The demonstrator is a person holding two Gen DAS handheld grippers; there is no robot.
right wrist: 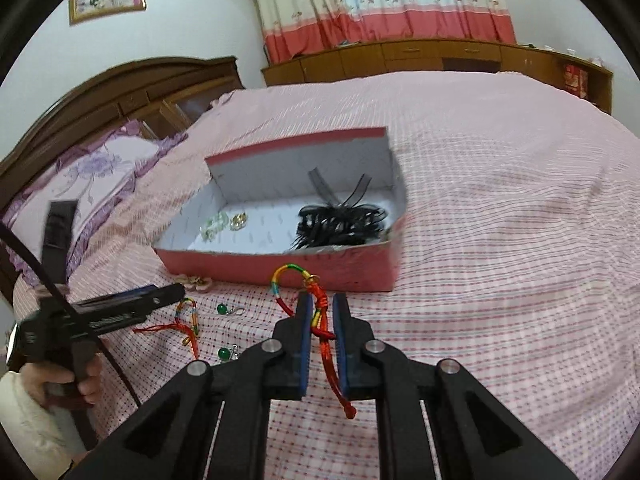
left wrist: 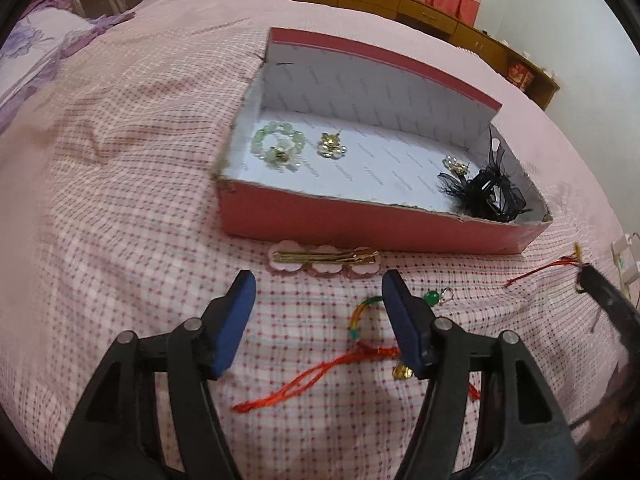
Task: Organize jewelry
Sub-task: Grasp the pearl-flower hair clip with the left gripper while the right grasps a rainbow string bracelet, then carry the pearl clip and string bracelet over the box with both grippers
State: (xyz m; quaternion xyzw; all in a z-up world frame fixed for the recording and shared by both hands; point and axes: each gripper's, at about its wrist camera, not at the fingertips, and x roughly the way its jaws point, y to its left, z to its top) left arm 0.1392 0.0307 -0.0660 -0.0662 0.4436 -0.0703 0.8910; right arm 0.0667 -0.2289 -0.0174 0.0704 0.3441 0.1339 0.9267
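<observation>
The right hand-held gripper (right wrist: pixel 322 312) is clamped on a red cord bracelet with a multicoloured woven loop (right wrist: pixel 298 280), held above the pink checked bed cover (right wrist: pixel 500 280) just in front of the open pink cardboard box (right wrist: pixel 280 266). The left hand-held gripper (left wrist: pixel 318 286) has its blue pads (left wrist: pixel 236 320) apart, empty, over a second red cord bracelet (left wrist: pixel 360 344) beside a pink flower hair clip (left wrist: pixel 324 260).

- The left gripper (left wrist: pixel 318 280) hangs over the checked bedspread (left wrist: pixel 120 200), jaws wide apart.
- A pink hair clip (left wrist: pixel 323 259) lies just beside the red box's (left wrist: pixel 360 220) near wall.
- A red cord bracelet (left wrist: pixel 344 360) lies beneath the right finger.
- Inside the box: a green bead bracelet (left wrist: pixel 279 145), a pearl brooch (left wrist: pixel 331 146) and a black ribbon bow (left wrist: pixel 486 192).
</observation>
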